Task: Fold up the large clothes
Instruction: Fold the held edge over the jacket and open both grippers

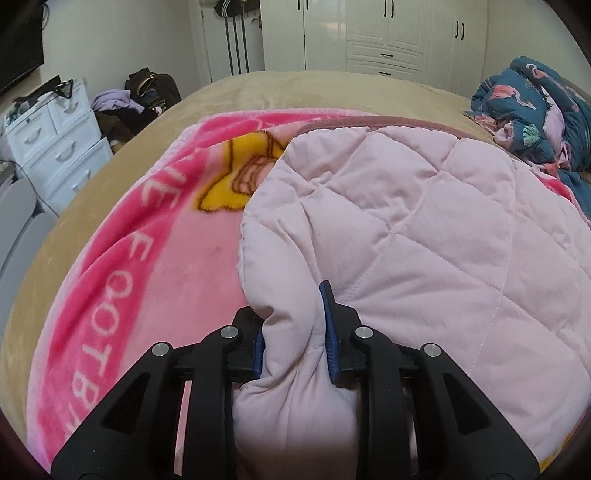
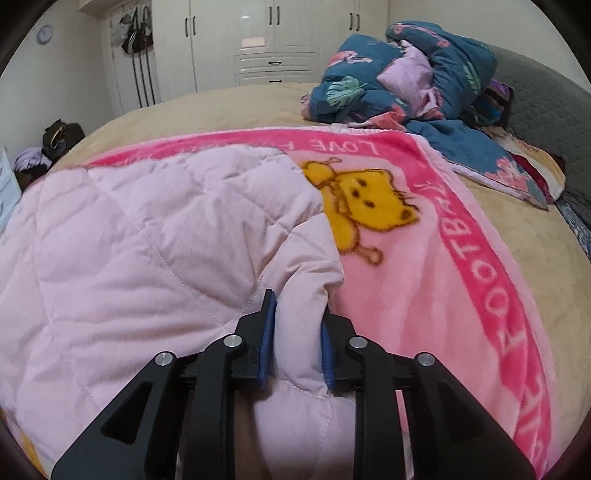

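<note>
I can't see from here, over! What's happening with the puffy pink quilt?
Left tongs shut on pale pink quilted blanket. Right tongs shut on it too. Lies over pink fleece bear blanket. Nothing blocking.

- We are seeing a tan bed (image 1: 258, 88) lying under a pink cartoon blanket (image 2: 424, 266).
- We are noticing a blue flamingo-print duvet (image 2: 376, 85) sitting crumpled near the grey headboard (image 2: 546, 107).
- We are spotting a white wardrobe (image 1: 369, 33), a white drawer unit (image 1: 55, 147) and dark bags (image 1: 151, 88) standing beside the bed.
</note>
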The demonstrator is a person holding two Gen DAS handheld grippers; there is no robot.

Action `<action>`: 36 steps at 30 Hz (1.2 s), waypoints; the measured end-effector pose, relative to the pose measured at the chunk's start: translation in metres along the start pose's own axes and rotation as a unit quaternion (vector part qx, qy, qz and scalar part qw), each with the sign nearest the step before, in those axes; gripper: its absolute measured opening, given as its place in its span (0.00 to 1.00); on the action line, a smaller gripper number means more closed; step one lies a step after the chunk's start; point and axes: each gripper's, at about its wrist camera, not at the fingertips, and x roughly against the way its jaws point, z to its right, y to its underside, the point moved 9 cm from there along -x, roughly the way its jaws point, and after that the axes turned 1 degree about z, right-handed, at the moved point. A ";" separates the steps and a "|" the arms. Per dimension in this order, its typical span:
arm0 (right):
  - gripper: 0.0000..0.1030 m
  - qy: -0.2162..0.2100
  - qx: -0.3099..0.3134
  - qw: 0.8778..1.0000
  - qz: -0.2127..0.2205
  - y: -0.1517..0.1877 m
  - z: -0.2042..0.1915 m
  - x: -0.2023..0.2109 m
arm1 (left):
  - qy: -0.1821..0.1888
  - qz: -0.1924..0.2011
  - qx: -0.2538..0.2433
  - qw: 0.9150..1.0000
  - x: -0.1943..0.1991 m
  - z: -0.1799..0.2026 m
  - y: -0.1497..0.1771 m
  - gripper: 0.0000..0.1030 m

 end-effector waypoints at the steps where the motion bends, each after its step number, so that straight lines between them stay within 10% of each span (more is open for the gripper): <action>1: 0.40 -0.001 -0.006 1.000 0.004 0.001 0.002 0.007 | 0.000 -0.003 -0.002 1.000 0.000 -0.001 0.000 0.17; 4: 0.73 -0.018 -0.041 0.998 0.037 0.007 0.005 0.043 | 0.000 -0.007 -0.003 1.000 0.005 -0.001 0.002 0.17; 12: 0.92 -0.076 -0.079 0.989 0.101 0.048 -0.005 0.130 | 0.003 -0.010 0.003 1.000 0.015 -0.005 0.008 0.21; 25: 0.96 -0.111 -0.070 0.984 0.120 0.054 -0.020 0.181 | 0.034 0.045 0.032 0.998 0.107 -0.016 0.020 0.91; 36: 0.96 -0.136 -0.047 0.980 0.138 0.054 -0.043 0.212 | 0.061 0.082 0.031 0.994 0.174 -0.001 0.060 0.91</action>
